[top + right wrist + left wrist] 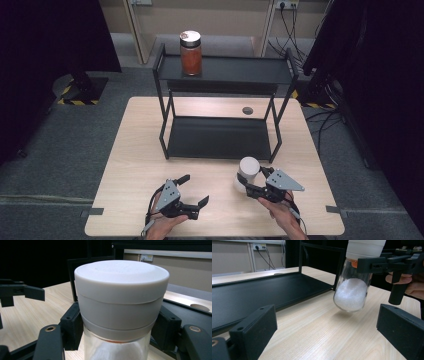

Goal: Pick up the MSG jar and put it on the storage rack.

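A glass jar (248,170) with a wide white lid (121,290) holds white grains (352,293). My right gripper (251,184) is shut on its neck just under the lid, one black jaw on each side. In the left gripper view the jar hangs slightly tilted, just above the table. My left gripper (195,190) rests near the table's front edge, left of the jar, open with nothing between its jaws. A person's hand holds each gripper.
A black two-level metal rack (220,137) stands mid-table right behind the jar. On its top shelf, at the left, stands a jar of red-orange contents (191,52). A round cable hole (247,110) lies behind the rack. The wooden table (135,150) has bare room at left.
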Demonstrator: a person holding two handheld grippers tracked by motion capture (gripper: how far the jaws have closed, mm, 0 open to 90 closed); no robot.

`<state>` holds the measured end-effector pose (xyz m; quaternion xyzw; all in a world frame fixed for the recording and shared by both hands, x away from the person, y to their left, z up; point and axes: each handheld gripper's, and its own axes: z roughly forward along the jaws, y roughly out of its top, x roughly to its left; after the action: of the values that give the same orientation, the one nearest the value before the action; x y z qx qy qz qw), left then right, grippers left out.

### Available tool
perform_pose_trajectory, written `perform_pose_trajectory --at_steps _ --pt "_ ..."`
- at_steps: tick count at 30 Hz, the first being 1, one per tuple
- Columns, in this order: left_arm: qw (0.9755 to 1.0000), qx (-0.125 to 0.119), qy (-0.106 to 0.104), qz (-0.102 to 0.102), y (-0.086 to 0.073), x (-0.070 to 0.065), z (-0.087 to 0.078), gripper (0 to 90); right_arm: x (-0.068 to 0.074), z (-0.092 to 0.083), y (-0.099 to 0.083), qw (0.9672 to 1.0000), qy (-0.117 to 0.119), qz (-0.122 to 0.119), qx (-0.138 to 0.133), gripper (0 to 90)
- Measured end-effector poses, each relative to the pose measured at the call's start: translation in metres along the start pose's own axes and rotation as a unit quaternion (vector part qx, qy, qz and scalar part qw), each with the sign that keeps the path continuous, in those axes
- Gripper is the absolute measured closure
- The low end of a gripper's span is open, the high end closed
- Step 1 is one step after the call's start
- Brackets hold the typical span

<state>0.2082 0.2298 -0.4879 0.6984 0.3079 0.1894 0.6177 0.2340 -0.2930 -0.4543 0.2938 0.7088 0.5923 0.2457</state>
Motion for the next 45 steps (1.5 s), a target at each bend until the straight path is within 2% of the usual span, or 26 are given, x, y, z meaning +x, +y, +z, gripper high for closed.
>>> perform_pose_trajectory --at_steps 16,45 --pt "1.0 -0.002 0.001 0.002 0.0 0.0 0.0 2.3 -0.004 0.003 0.025 0.9998 0.021 -0.001 -0.001 35.6" --pt "1.0 -0.002 -0.001 0.003 -0.001 0.0 0.0 2.3 -0.018 0.009 0.077 0.9992 0.039 -0.007 -0.001 35.5"
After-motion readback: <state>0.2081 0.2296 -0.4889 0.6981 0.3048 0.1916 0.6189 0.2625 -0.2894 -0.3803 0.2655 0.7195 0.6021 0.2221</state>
